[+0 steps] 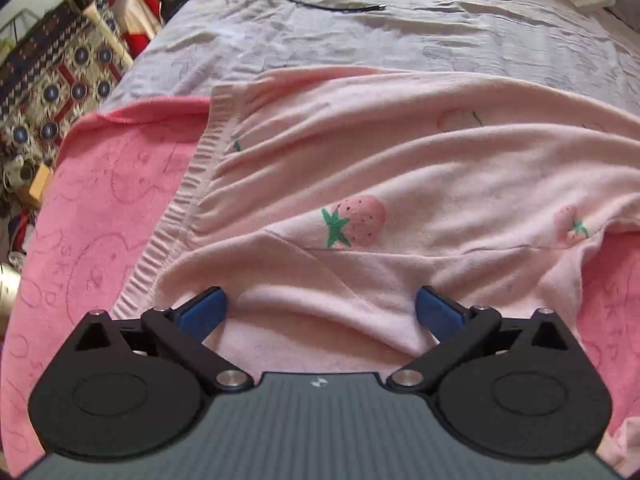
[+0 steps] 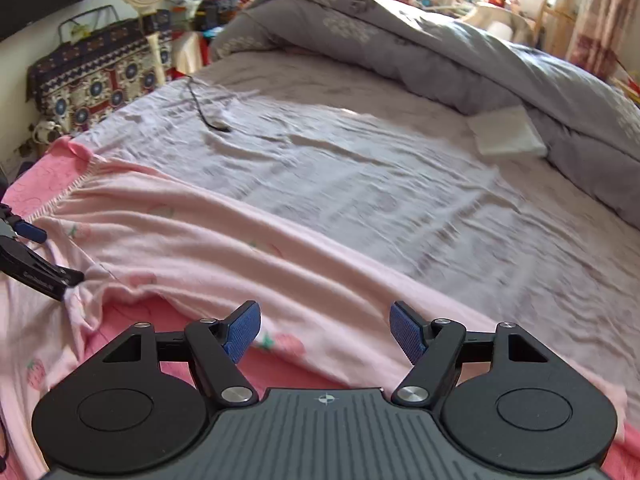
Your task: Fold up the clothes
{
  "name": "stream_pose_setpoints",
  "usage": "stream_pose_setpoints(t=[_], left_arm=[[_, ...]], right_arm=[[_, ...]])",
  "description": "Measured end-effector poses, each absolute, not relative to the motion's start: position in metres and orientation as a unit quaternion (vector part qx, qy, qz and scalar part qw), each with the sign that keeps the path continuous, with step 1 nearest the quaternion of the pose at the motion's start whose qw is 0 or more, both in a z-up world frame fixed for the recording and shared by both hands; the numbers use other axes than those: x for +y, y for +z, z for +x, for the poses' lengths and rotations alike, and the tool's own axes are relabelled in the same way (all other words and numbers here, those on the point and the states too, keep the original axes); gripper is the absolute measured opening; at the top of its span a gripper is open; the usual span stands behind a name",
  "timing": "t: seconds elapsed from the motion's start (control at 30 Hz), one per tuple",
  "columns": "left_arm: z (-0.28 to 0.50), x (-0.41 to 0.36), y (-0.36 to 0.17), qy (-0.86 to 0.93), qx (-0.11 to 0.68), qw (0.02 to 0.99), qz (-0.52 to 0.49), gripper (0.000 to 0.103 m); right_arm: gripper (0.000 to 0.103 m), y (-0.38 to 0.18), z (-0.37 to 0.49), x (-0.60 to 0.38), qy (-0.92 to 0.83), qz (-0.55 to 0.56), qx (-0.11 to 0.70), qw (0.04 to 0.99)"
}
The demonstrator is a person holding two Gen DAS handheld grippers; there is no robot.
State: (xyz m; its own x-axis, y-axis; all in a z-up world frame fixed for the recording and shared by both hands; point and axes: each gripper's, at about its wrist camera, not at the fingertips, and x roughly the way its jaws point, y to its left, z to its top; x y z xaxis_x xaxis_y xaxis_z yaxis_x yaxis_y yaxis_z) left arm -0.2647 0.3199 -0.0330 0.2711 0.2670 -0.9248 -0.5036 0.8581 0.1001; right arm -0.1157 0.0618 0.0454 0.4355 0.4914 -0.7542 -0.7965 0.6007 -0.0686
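The bed (image 2: 360, 184), under a wrinkled grey sheet, carries a rolled grey duvet (image 2: 460, 56) along its far side. Across its near edge lies a deep pink towel (image 1: 104, 208), and on that the pale pink strawberry-print garment (image 1: 360, 184), its ribbed hem toward the patterned bag (image 2: 96, 76) beside the bed. The left gripper (image 1: 320, 308) stands wide apart over a garment fold, gripping nothing. The right gripper (image 2: 325, 330) is likewise released and empty above the garment's edge. The sheet near it is motion-blurred.
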Motion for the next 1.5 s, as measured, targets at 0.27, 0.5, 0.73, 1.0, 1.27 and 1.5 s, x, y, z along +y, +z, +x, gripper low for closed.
stream_pose_setpoints(t=[0.27,0.5,0.73,1.0,1.27,1.5], left_arm=[[-0.276,0.289,-0.029,0.244,0.528,0.808,-0.096,0.096],[-0.271,0.318,-0.021,0.243,0.487,0.836,-0.064,0.098],[-0.278,0.346,-0.045,0.224,0.494,0.834,-0.103,0.103],[-0.293,0.354,-0.039,0.236,0.455,0.849,-0.127,0.100],[-0.308,0.361,-0.027,0.235,0.459,0.849,-0.115,0.097],[-0.407,0.390,-0.006,0.335,0.456,0.805,-0.179,0.097]], right_arm=[[0.076,0.052,-0.115,0.160,0.475,-0.273,0.294,0.783],[0.075,0.041,-0.122,0.221,0.541,-0.305,0.291,0.728],[0.075,0.019,-0.115,0.305,0.576,-0.333,0.299,0.684],[0.064,-0.015,-0.112,0.357,0.596,-0.341,0.350,0.638],[0.008,0.002,-0.137,0.368,0.577,-0.337,0.350,0.657],[0.007,0.066,-0.174,0.332,0.602,-0.296,0.329,0.665]])
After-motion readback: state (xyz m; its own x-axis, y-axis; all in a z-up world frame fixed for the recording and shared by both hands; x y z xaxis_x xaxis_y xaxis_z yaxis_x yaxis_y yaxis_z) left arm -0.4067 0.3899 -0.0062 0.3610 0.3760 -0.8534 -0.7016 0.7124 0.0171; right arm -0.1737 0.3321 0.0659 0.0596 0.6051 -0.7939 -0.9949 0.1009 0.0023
